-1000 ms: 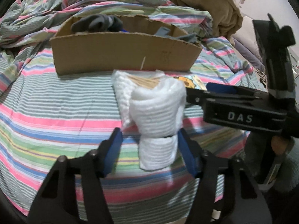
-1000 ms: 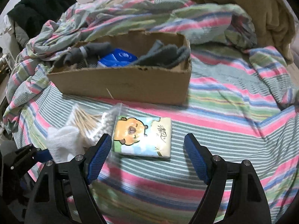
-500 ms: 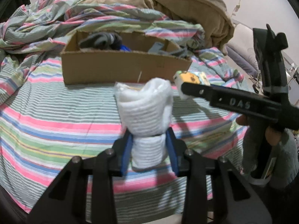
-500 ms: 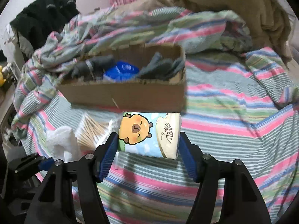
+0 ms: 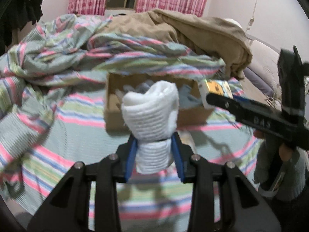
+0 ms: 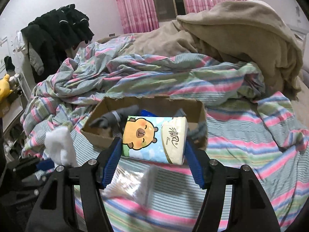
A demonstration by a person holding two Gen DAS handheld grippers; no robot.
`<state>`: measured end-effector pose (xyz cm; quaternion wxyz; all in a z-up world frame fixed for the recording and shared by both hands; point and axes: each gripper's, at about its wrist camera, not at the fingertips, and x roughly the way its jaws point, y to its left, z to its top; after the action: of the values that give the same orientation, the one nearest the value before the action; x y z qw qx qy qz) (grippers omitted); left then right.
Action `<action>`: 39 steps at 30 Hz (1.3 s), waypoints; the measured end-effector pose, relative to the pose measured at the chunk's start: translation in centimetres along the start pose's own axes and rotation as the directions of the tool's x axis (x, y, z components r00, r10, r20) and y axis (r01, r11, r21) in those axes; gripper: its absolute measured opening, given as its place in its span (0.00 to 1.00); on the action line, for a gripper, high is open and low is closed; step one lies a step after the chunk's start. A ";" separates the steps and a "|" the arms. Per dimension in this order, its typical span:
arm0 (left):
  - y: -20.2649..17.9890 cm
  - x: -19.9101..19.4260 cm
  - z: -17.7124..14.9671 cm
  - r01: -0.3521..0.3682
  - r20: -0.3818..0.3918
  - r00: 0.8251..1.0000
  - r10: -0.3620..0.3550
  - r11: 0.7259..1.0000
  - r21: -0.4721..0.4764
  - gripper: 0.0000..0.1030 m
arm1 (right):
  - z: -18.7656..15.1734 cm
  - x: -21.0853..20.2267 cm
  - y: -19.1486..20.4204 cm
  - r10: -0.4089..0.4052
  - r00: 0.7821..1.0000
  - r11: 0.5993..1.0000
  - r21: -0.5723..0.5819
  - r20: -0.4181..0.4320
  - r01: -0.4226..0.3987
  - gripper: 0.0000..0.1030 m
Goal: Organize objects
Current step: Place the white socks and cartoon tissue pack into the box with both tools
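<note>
My left gripper [image 5: 154, 156] is shut on a rolled white sock [image 5: 152, 116] and holds it above the striped bed, in front of the cardboard box [image 5: 114, 116]. My right gripper [image 6: 154, 152] is shut on a tissue pack with a cartoon bear [image 6: 154, 139], held up just before the cardboard box [image 6: 154, 102]. The tissue pack [image 5: 216, 89] and right gripper also show at the right of the left wrist view. The white sock [image 6: 59, 147] shows at the left of the right wrist view. Grey socks [image 6: 114, 117] and a blue packet lie in the box.
A clear bag of cotton swabs [image 6: 131, 185] lies on the striped sheet [image 6: 241, 147] below the right gripper. A rumpled striped cover [image 5: 58, 54] and tan blanket [image 5: 193, 31] pile up behind the box. Dark clothes [image 6: 58, 34] hang at the left.
Both grippers have closed on their objects and lifted them off the bed, moving toward the box. The sock and the tissue pack are now raised in front of it.
</note>
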<state>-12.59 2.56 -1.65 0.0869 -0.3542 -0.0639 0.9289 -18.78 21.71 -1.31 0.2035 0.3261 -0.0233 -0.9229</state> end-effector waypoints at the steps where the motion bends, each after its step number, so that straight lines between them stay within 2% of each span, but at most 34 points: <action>1: 0.4 0.1 0.8 -0.009 0.010 1.000 0.009 1.000 0.002 0.35 | 0.3 0.3 0.1 -0.002 1.000 1.000 -0.001 0.000 0.002 0.66; 7: 2.0 1.6 4.0 -0.033 0.030 0.999 0.032 0.999 0.005 0.35 | 1.1 2.5 -0.4 -0.003 1.000 1.000 0.027 -0.023 0.004 0.66; 10: 2.5 3.2 5.4 -0.022 0.019 1.000 0.023 1.000 -0.003 0.35 | 1.3 3.6 -0.9 -0.011 0.999 0.999 0.045 -0.038 0.013 0.66; 17: 1.4 6.3 7.2 0.023 -0.010 1.000 -0.023 1.000 -0.003 0.35 | 1.9 5.9 -2.4 -0.068 0.996 0.996 0.052 -0.059 0.071 0.66; 20: 0.1 7.6 7.7 0.057 -0.033 0.998 -0.058 0.998 -0.017 0.35 | 1.9 6.3 -3.1 -0.065 0.995 0.996 0.064 -0.070 0.070 0.66; 29: -3.4 11.9 6.9 0.107 -0.139 0.985 -0.102 0.994 0.032 0.35 | 1.0 7.8 -4.8 -0.071 0.993 0.993 0.083 -0.093 0.079 0.66; 39: -2.7 13.6 5.7 0.078 -0.166 0.984 -0.071 0.996 0.034 0.37 | 1.0 8.1 -4.8 -0.078 0.993 0.995 0.058 -0.091 0.083 0.67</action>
<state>-26.08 7.65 -5.72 0.1338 -0.4251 -0.0511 0.8938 -26.81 22.87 -6.13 0.1569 0.3734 -0.0297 -0.9139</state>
